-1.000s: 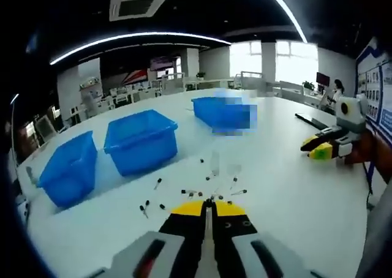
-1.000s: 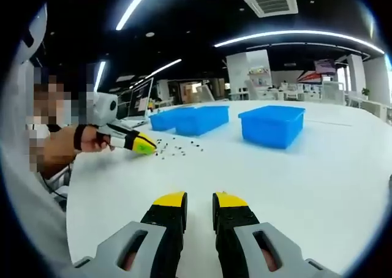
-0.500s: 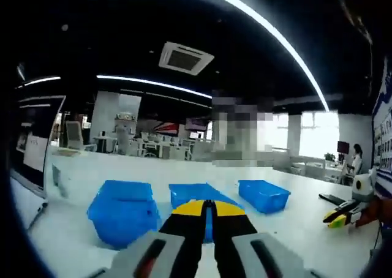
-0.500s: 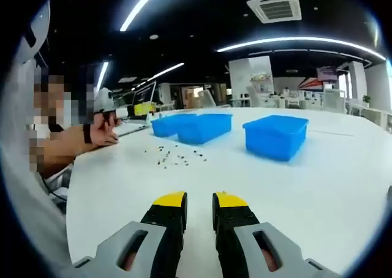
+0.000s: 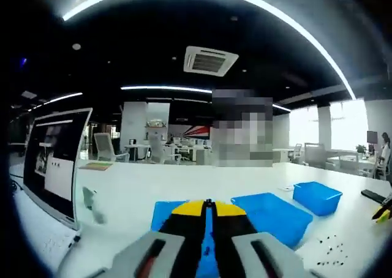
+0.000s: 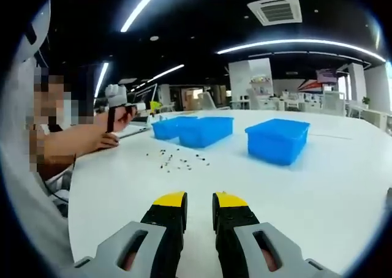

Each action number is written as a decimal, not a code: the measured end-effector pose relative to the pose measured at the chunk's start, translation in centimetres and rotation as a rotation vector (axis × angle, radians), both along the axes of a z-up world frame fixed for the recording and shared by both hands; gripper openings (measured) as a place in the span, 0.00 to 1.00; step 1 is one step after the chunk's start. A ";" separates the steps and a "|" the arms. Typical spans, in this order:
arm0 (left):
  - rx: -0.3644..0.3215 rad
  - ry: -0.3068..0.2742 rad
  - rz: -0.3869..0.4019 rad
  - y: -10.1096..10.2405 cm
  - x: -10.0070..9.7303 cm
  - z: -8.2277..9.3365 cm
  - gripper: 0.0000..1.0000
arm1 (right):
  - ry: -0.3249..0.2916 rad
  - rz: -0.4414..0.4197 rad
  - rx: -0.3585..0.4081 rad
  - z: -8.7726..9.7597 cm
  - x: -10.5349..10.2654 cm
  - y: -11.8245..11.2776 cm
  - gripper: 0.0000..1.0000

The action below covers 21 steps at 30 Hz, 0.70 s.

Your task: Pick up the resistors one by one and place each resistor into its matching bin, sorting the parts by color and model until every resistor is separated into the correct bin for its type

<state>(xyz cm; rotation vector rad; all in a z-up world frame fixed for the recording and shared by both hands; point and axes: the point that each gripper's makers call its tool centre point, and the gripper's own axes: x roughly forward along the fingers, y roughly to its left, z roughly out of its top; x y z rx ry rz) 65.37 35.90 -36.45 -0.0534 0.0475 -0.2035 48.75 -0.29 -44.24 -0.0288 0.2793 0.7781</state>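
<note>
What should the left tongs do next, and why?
Probably ease the left tongs down over the nearest blue bin and open them. They are shut and raised above it, away from the loose resistors; whether they hold one is too small to tell.

Left gripper view: we look level across the white table (image 5: 153, 189), raised, bins (image 5: 272, 214) close below. Right gripper view: we sit low over the table (image 6: 318, 192), bins (image 6: 278, 140) farther off. Shared: three blue bins, scattered resistors (image 6: 177, 161).
</note>
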 end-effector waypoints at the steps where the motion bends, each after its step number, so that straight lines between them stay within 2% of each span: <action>1: 0.000 0.004 0.000 -0.1 0.1 -0.2 0.07 | -0.002 -0.001 -0.001 0.1 0.0 -0.1 0.19; 7: -0.001 0.012 -0.001 -0.2 0.2 -0.8 0.08 | -0.003 -0.016 -0.009 0.2 0.2 -0.7 0.19; 9: -0.003 -0.020 0.003 -0.1 0.2 -0.3 0.16 | -0.009 -0.015 -0.010 0.3 0.2 -0.7 0.19; 12: -0.040 0.006 -0.002 0.1 0.1 -0.2 0.20 | -0.008 -0.020 -0.007 0.4 0.2 -0.7 0.19; 15: -0.010 0.015 0.010 0.4 -0.1 -0.5 0.19 | -0.006 -0.025 -0.002 0.4 0.3 -0.7 0.19; 18: -0.018 0.026 0.003 0.4 -0.7 -0.6 0.19 | -0.007 -0.034 0.005 0.4 0.4 -0.8 0.19; 21: 0.012 0.015 -0.016 -0.1 -1.4 -0.3 0.18 | -0.011 -0.036 0.008 0.6 0.6 -0.8 0.19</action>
